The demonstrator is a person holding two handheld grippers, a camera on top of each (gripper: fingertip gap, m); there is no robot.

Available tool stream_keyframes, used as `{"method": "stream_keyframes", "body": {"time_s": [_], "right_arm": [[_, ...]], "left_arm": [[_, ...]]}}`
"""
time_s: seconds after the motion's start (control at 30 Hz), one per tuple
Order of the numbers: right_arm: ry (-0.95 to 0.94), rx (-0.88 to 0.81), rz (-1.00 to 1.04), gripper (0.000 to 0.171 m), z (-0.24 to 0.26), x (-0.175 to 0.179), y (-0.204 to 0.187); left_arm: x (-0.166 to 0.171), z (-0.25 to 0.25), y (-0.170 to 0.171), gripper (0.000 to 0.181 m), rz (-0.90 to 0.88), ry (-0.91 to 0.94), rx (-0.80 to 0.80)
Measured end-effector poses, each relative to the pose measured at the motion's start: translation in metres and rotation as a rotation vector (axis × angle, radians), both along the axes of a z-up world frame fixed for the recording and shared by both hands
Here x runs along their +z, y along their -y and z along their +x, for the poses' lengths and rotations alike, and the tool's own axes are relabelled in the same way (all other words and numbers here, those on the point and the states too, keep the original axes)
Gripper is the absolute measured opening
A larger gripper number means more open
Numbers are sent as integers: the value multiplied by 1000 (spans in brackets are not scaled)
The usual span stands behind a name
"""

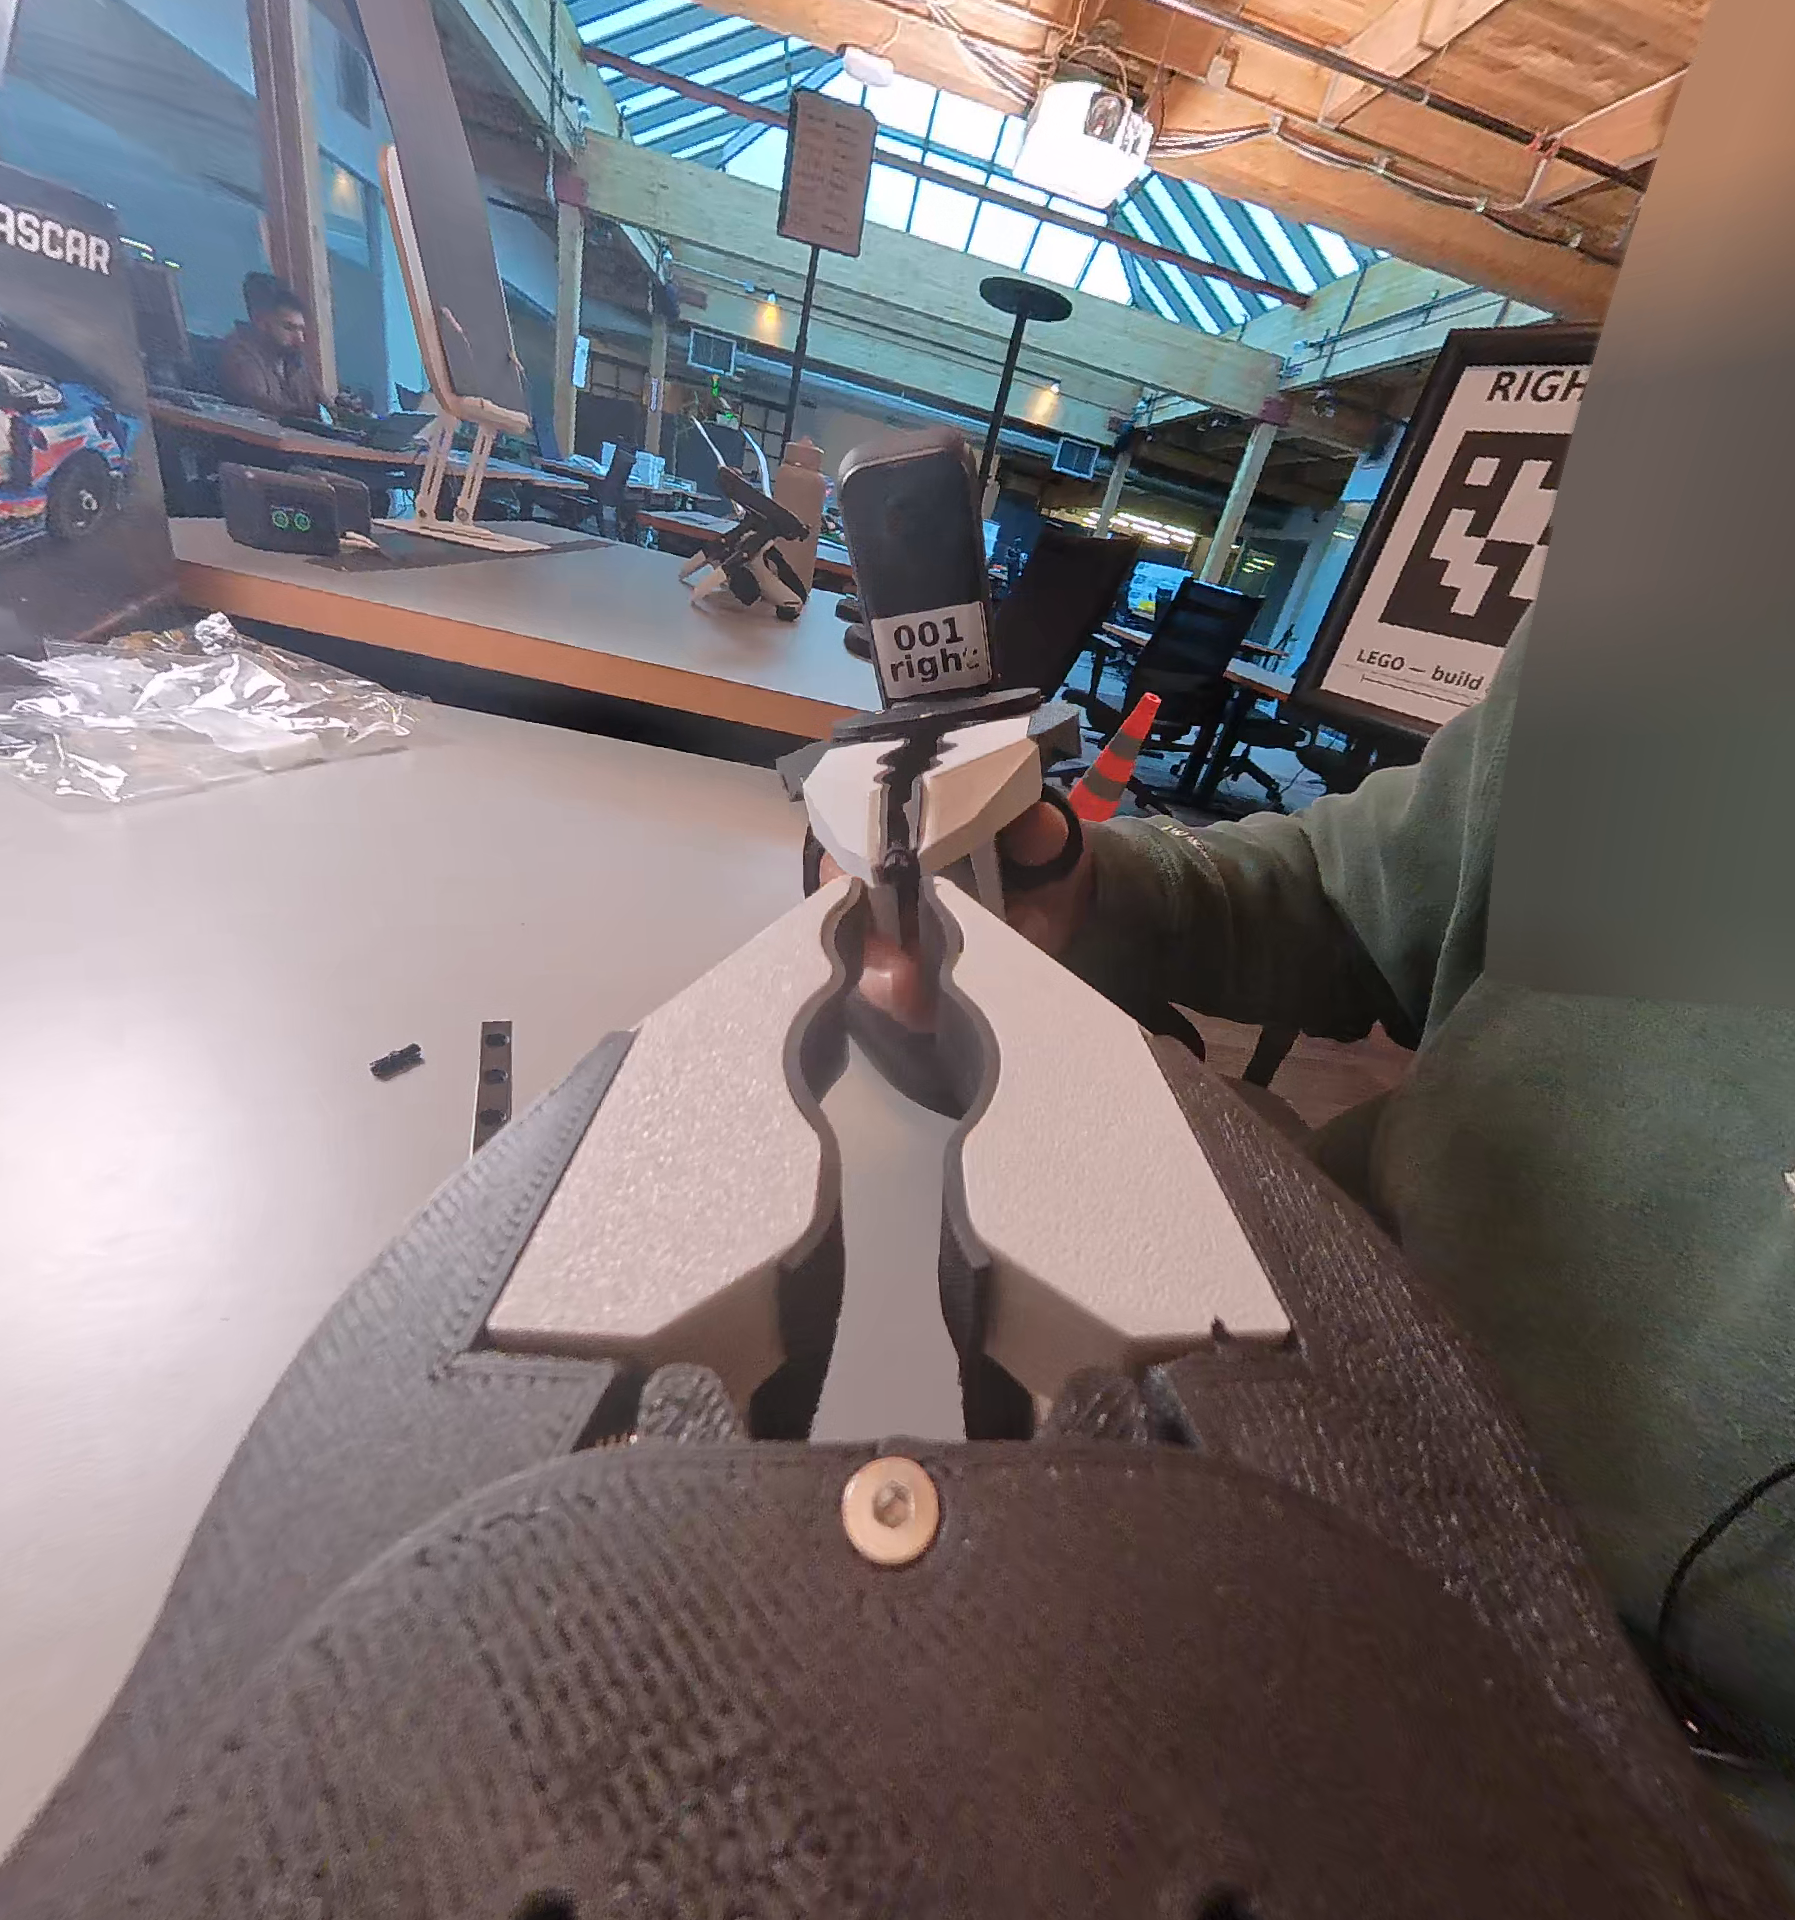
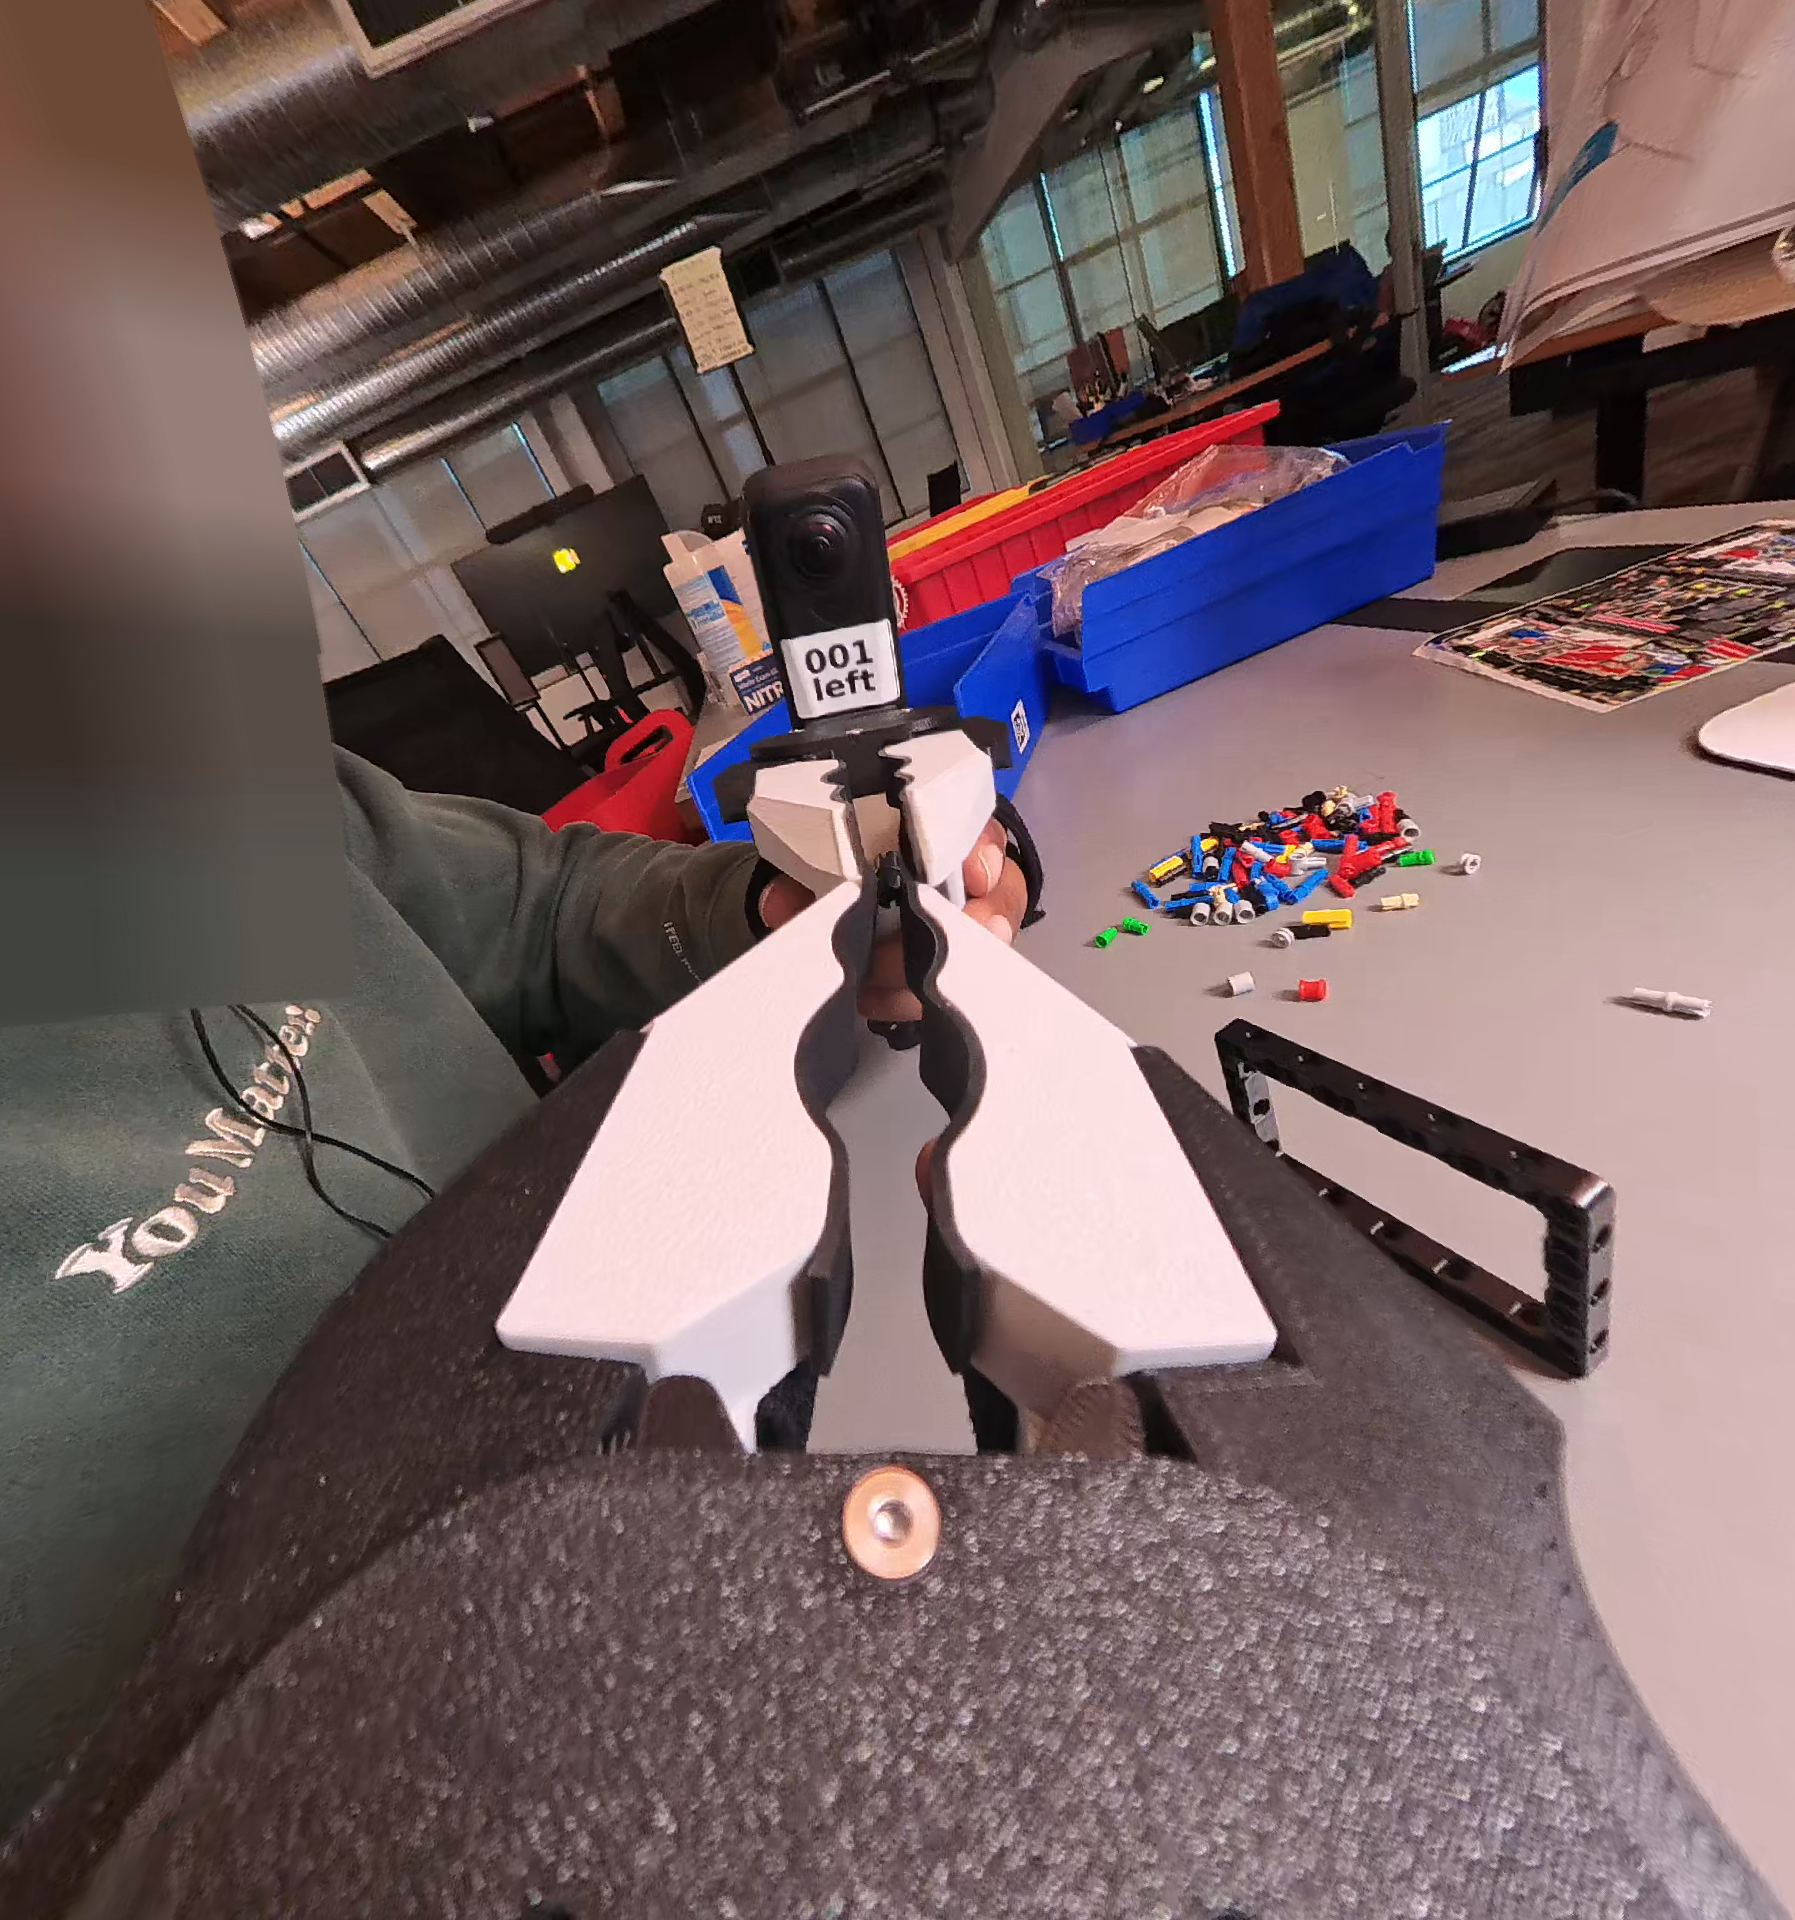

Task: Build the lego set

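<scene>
- Your right gripper (image 2: 888, 891) is pinched down to a narrow slit, and the black pin (image 2: 888, 871) sits right at its tips. It looks clamped there.
- Your left gripper (image 1: 893, 885) meets it nose to nose, so the pin (image 1: 898, 860) lies just ahead of its tips. This claw is narrow too, but you cannot tell from here whether its fingers touch the pin or only frame it.
- Both claws hang above the table (image 1: 249, 1195), so nothing steadies the pin except your grip.
- Treat this as a tip-to-tip pass or re-grip. Hold the right claw dead still and let only the left one creep forward along the shared line.
- Take the free end of the pin squarely across the left tips, not on one corner, or the round part is likely to roll and pop out.
- Release one claw only once the other has clearly bitten. A dropped pin would probably bounce away among the loose pieces (image 2: 1277, 862), well off to the right of the right claw.
- The black frame (image 2: 1412, 1184) lies flat just right of that claw. It is the likely host for the pin, so end with the pin's shaft pointing out beyond the tips.
</scene>
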State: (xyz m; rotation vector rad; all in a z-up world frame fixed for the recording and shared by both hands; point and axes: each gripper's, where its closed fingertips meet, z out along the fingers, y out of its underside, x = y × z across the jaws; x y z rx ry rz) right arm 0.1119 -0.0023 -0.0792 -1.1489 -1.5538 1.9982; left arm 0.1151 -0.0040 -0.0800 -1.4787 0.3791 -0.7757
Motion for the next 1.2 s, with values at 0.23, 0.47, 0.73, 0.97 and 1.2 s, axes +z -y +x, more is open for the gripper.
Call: {"method": "stream_keyframes", "body": {"time_s": [0.23,0.47,0.73,0.97,1.2], "right_arm": [[0,7,32,2,0,-3,3],[-125,-86,57,2,-2,10,3],[-180,-135,55,1,-3,17,3],[-186,-127,45,2,-2,19,4],[-187,-133,55,2,-2,18,4]], "left_arm": [[-1,2,2,1,-3,-13,-16],[10,0,3,2,-53,237,-93],[16,0,2,1,-89,406,-142],[17,0,3,2,-86,417,-148],[17,0,3,2,-85,407,-146]]}}
